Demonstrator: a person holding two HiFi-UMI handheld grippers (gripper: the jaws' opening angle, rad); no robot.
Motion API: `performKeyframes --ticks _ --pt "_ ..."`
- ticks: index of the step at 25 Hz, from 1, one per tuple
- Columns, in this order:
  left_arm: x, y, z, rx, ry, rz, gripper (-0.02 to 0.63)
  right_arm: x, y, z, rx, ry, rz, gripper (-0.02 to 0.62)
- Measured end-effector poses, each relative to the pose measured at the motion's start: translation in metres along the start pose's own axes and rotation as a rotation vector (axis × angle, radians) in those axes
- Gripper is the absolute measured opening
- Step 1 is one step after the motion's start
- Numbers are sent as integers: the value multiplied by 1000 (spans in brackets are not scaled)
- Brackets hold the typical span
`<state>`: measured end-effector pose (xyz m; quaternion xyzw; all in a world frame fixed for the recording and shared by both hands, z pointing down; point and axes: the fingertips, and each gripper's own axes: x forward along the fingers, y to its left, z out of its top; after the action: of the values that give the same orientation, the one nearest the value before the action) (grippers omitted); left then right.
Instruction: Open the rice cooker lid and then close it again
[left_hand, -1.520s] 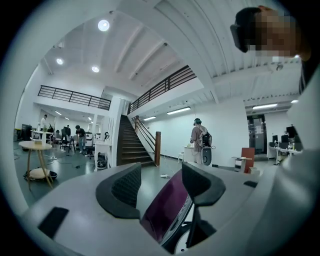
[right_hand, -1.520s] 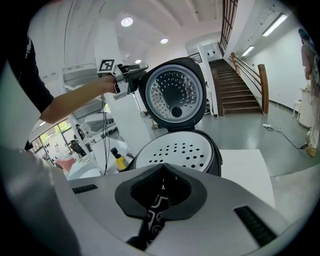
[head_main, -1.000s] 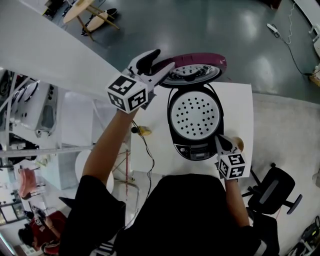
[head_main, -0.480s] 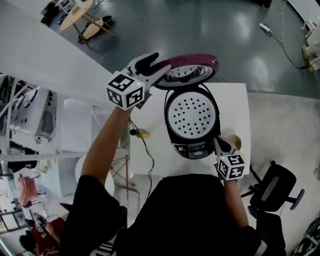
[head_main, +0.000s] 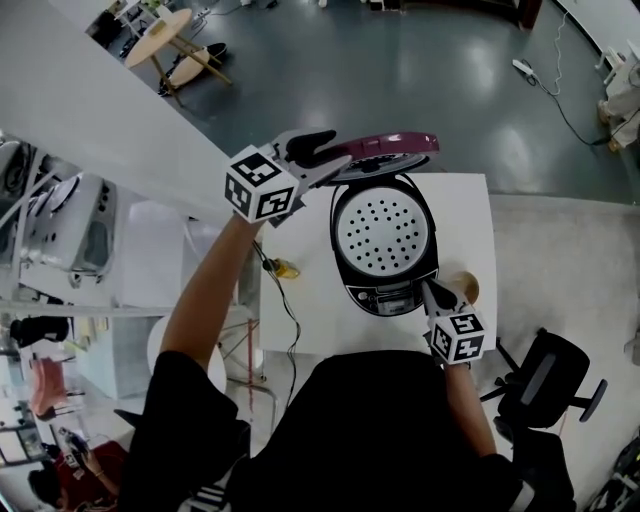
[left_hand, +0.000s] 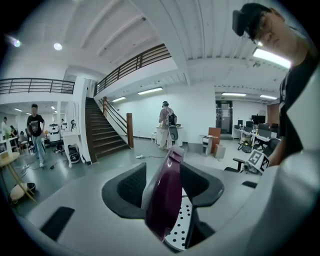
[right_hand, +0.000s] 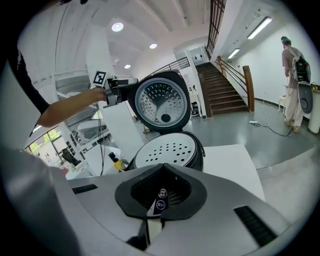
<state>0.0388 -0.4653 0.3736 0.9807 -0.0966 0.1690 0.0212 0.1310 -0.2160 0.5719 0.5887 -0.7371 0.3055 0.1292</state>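
Observation:
The black rice cooker stands on a white table, and its perforated inner plate shows. Its maroon lid is raised at the back, and its inner face is seen from the right gripper view. My left gripper is at the lid's left edge. Its jaws have just been closing, and the lid's rim sits slanted between them, against both pads. My right gripper is shut on nothing, with its tips at the cooker's front control panel.
A round brown object lies on the table beside my right gripper. A small yellow bottle and a black cable sit at the table's left edge. An office chair stands at the lower right. People stand farther off in the hall.
My left gripper has shifted right along the lid's edge, and its jaws look narrower on it. The lid looks flatter from above. My right gripper has moved slightly up toward the cooker's front.

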Motion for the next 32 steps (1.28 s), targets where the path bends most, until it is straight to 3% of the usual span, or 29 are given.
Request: performKeyframes --ticks 10,20,26,32 --pt "-1 -32 -16 -19 92 -81 199 -16 23 -10 39 -22 28 0" --pt "-4 -64 -31 90 162 -104 156 -37 26 -22 52 -43 -9 0" --pt "-5 -76 -39 175 187 -64 144 -47 30 -18 51 -110 -34 0" --pt "-5 -95 -51 191 213 -98 131 -56 44 -21 28 -131 -9 0"
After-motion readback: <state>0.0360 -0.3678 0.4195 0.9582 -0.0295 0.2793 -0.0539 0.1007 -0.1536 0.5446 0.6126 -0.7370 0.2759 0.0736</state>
